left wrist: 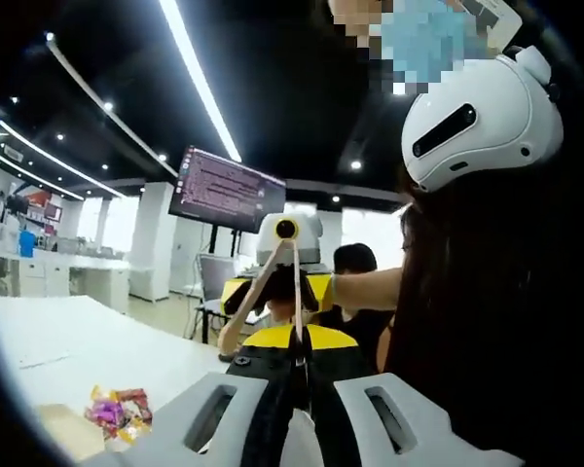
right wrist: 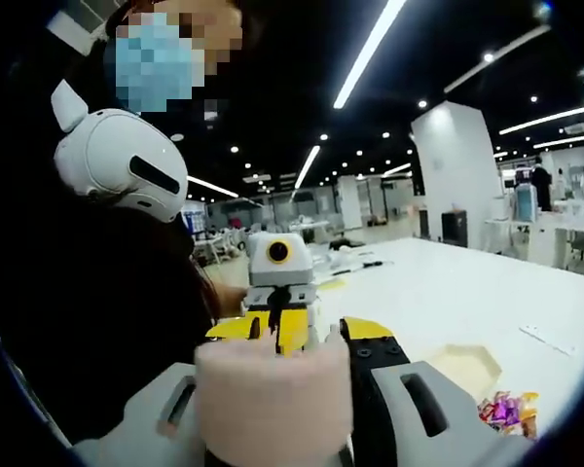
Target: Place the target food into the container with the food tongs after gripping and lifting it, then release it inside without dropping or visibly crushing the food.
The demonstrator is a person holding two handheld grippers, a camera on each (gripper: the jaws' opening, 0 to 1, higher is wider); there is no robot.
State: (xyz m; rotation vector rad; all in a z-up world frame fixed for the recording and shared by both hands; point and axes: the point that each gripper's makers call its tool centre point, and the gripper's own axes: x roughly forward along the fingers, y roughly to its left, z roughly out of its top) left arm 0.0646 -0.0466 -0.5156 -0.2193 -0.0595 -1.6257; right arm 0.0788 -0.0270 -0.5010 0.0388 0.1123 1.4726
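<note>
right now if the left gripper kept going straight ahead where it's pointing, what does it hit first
Most likely the other gripper: it sits dead ahead of the left gripper, facing it, just beyond the thin tongs rising between the jaws. Depth is hard to judge, so the gap is uncertain.

The path ahead of each gripper is blocked by the person (left wrist: 487, 321). Open white table (right wrist: 448, 292) is left beside the wrapped sweets (right wrist: 504, 411)

— What do you have around you?
— A dark ceiling (left wrist: 273, 88) with long light strips (left wrist: 200, 78), a white table (right wrist: 467, 292), a wall monitor (left wrist: 226, 190), white pillars (right wrist: 453, 170) and bright windows (left wrist: 107, 222) behind your desks.
</note>
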